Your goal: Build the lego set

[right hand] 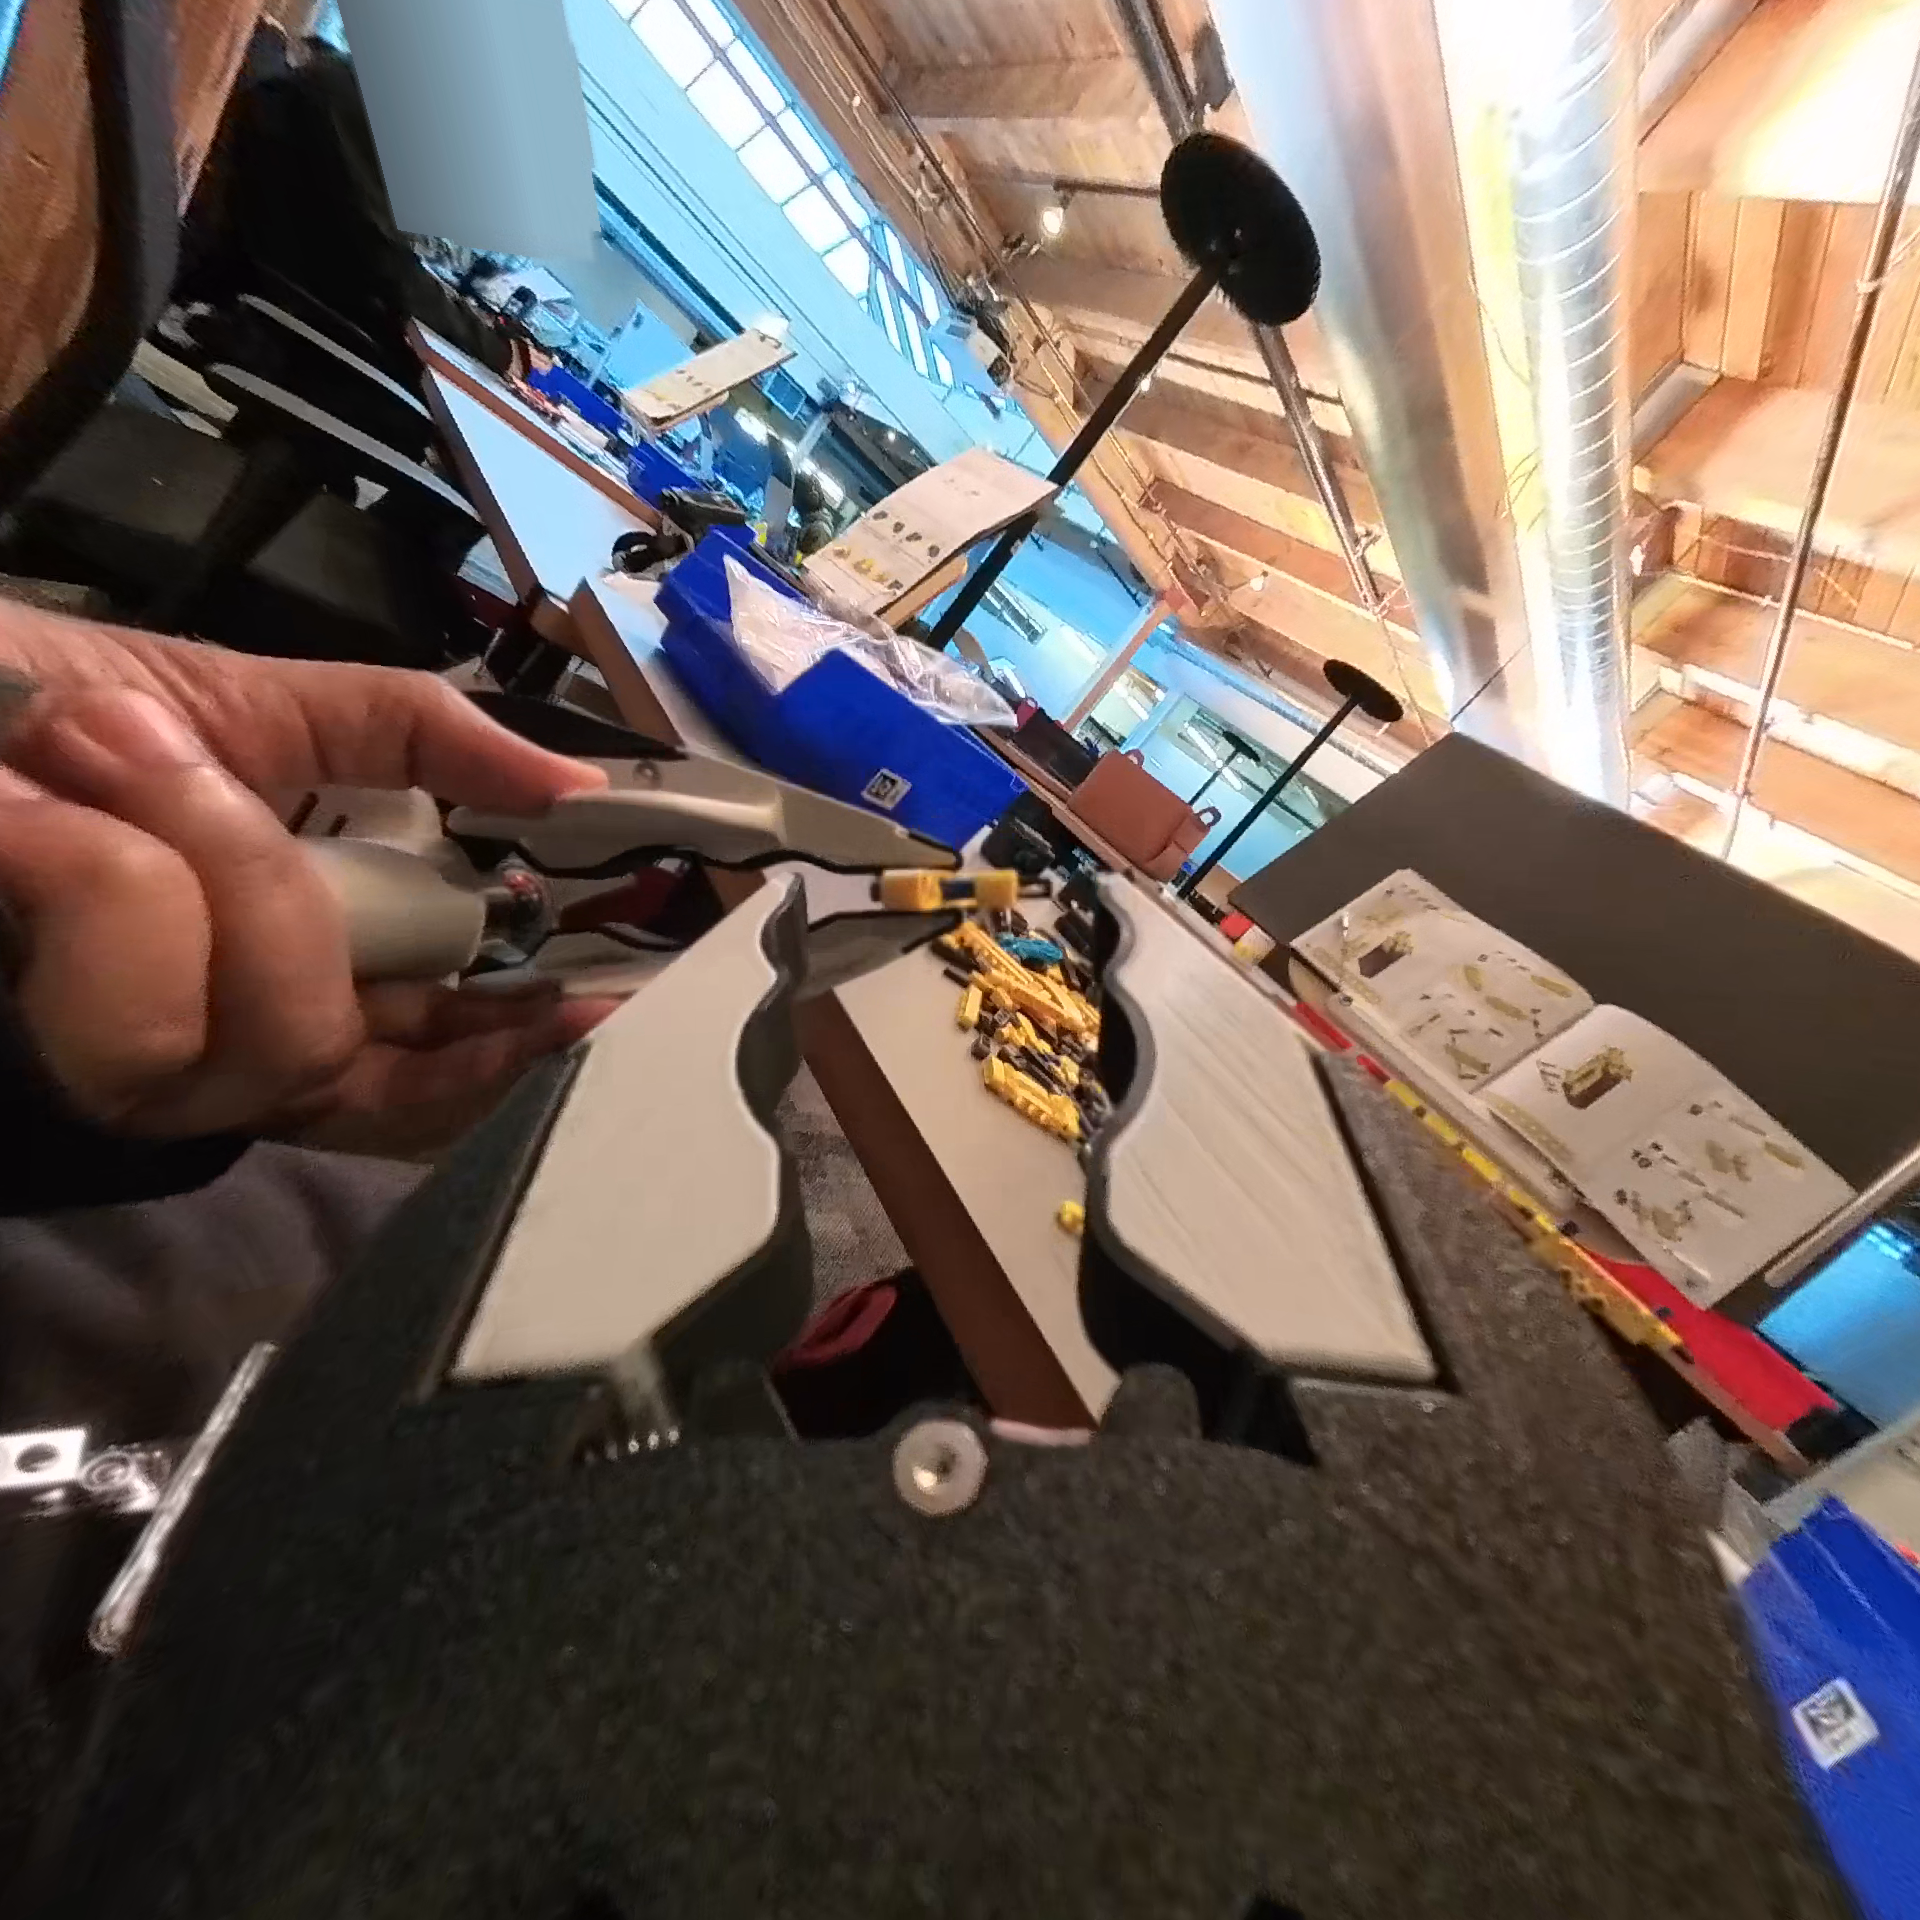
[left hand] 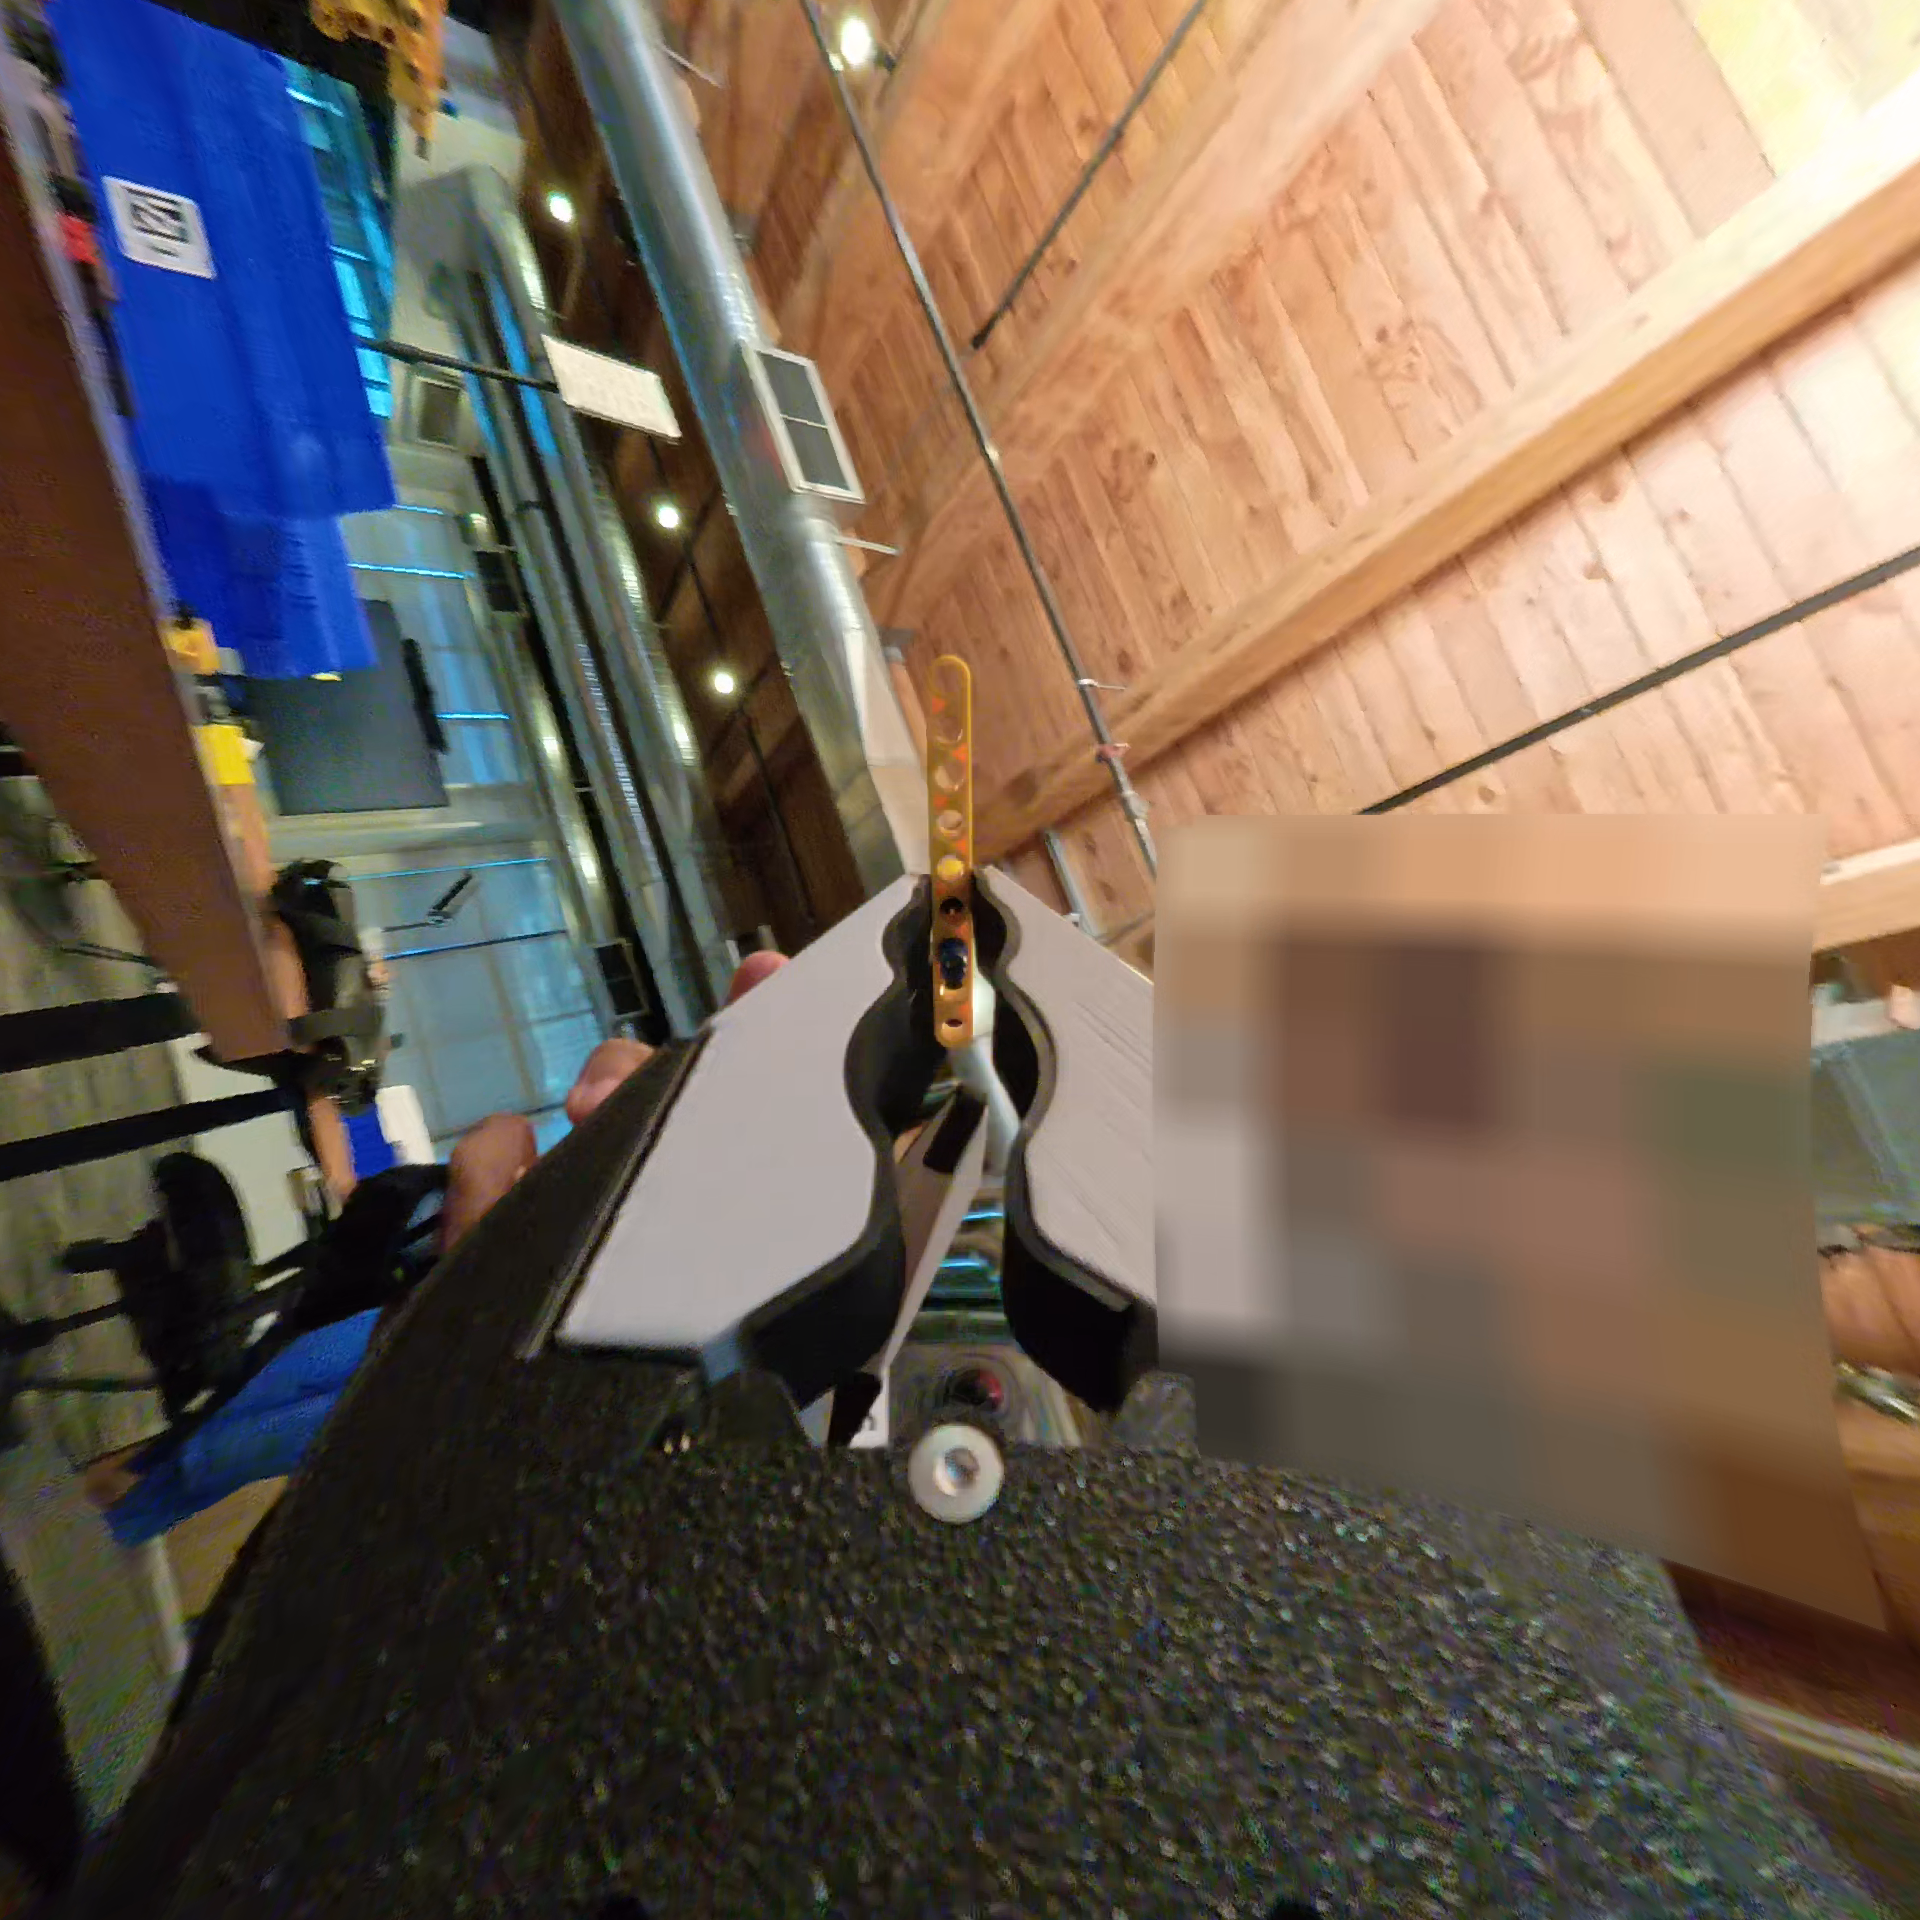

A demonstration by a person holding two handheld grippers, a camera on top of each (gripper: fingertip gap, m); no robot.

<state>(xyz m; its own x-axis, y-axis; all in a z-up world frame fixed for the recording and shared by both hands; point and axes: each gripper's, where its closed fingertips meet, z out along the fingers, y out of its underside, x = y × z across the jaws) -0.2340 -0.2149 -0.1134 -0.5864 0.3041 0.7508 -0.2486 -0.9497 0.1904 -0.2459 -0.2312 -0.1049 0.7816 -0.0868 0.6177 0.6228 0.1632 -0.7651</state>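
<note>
While the left gripper pinches a yellow holed beam, the right gripper sits spread wide over loose yellow pieces on the table.

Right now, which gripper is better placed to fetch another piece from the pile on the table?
Right. The right gripper is open and faces the pile of yellow and black pieces on the table; the left gripper is shut on a yellow holed beam.

A pile of toy bricks is lying on the desk, an open instruction booklet sitting to its right, a storage bin behind.
</note>
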